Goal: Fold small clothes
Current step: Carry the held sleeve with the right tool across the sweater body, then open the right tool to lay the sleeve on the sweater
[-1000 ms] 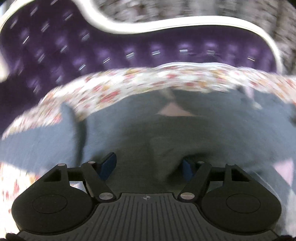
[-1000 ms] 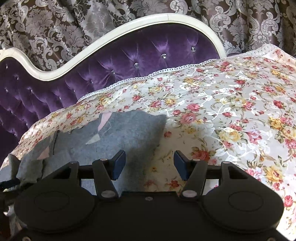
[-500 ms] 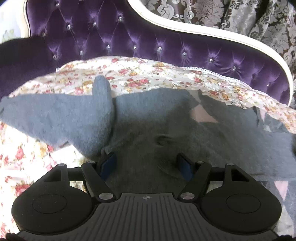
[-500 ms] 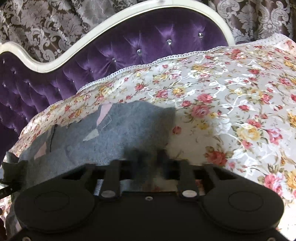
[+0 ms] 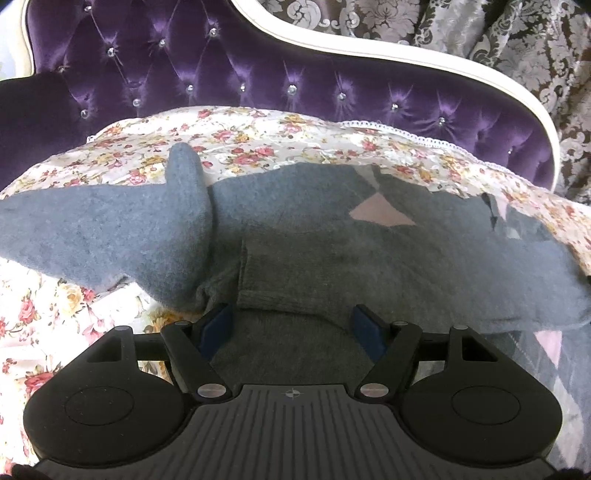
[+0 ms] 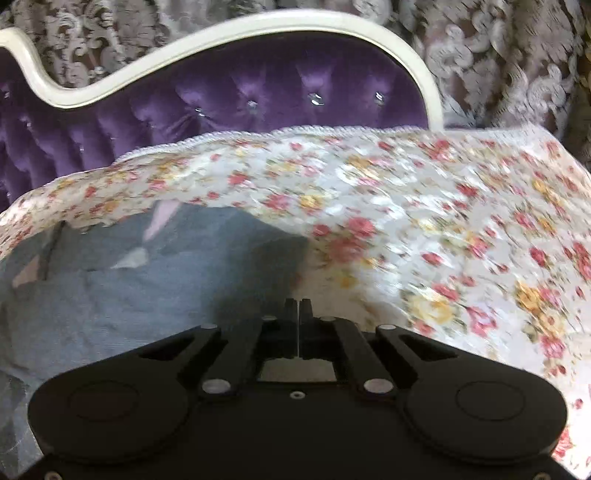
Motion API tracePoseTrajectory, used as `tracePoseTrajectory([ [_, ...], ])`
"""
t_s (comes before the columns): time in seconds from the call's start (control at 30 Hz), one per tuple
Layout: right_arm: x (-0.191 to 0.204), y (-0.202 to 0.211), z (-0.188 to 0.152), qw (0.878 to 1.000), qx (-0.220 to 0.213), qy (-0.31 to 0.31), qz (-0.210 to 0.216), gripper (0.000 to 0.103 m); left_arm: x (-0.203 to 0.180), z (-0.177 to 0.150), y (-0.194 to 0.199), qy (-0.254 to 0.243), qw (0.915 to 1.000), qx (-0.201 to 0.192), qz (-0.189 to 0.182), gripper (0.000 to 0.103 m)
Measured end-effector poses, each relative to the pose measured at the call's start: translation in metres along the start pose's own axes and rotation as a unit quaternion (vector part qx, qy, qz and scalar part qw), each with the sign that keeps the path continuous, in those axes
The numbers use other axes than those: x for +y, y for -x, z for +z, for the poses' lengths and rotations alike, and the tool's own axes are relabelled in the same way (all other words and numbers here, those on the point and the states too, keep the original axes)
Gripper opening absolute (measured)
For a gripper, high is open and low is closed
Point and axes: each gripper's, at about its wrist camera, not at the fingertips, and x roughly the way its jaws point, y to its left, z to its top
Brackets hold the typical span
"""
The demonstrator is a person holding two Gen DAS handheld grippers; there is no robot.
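Observation:
A small grey knit sweater (image 5: 332,251) with pale pink diamond patches lies spread on the floral bedspread (image 5: 258,144). One sleeve (image 5: 110,236) is folded across at the left. My left gripper (image 5: 291,325) is open, its blue pads just above the sweater's near part, holding nothing. In the right wrist view the sweater (image 6: 147,280) lies at the left. My right gripper (image 6: 298,314) is shut, its fingers pressed together at the sweater's right edge; whether cloth is pinched between them is hidden.
A purple tufted headboard (image 5: 258,74) with a white curved frame (image 6: 258,29) stands behind the bed. Patterned grey curtains (image 5: 480,33) hang beyond it. The floral bedspread (image 6: 443,229) stretches out to the right of the sweater.
My right gripper closed from open to shut and moved toward the sweater's right edge. My left gripper swung left and steadied over the sweater, staying open.

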Motion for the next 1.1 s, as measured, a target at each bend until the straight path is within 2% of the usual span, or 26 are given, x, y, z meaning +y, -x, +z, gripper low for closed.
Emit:
tracePoseTrajectory([
  [0.07,-0.008,0.018,-0.005,0.999,-0.024,-0.012,0.019,0.018,-0.002,0.0,-0.001,-0.009,1.0,-0.001,0.001,0.071],
  [0.17,-0.006,0.042,-0.016,0.999,-0.037,-0.005,0.039,0.019,-0.003,0.0,0.0,-0.011,0.9999,-0.001,-0.001,0.071],
  [0.23,0.001,0.052,-0.027,0.998,-0.034,0.01,0.048,0.032,-0.002,0.001,0.001,-0.005,1.0,0.0,-0.007,0.071],
  [0.27,0.005,0.055,-0.034,0.998,-0.031,0.017,0.049,0.047,-0.001,0.001,0.002,-0.002,0.9999,0.0,-0.011,0.071],
  [0.3,0.008,0.056,-0.04,0.998,-0.029,0.024,0.049,0.053,-0.001,0.0,0.004,0.001,0.9999,-0.001,-0.014,0.071],
  [0.53,0.028,0.043,-0.061,0.998,-0.02,0.056,0.024,0.052,-0.001,0.0,0.008,0.001,0.9998,-0.002,-0.017,0.071],
  [0.63,0.025,0.036,-0.056,0.999,-0.035,0.038,0.015,0.051,-0.003,0.002,0.01,0.0,0.9998,-0.005,-0.021,0.071],
  [0.73,0.01,0.032,-0.057,0.999,-0.045,0.002,-0.026,0.048,-0.004,0.003,0.011,-0.001,0.9997,-0.007,-0.024,0.071],
  [0.8,0.0,0.034,-0.06,0.999,-0.051,-0.016,-0.01,0.047,-0.002,0.002,0.009,0.0,0.9997,-0.007,-0.023,0.071],
  [0.9,0.007,0.038,-0.061,0.999,-0.046,0.012,-0.026,0.048,0.0,0.002,0.004,0.002,0.9998,0.0,-0.02,0.071],
  [0.97,0.007,0.04,-0.062,0.999,-0.042,0.009,-0.028,0.048,0.002,0.0,0.001,0.007,0.9998,0.003,-0.02,0.071],
  [1.1,0.008,0.048,-0.067,0.999,-0.034,0.013,-0.024,0.054,0.0,-0.003,-0.003,-0.015,0.9998,-0.002,-0.013,0.074],
])
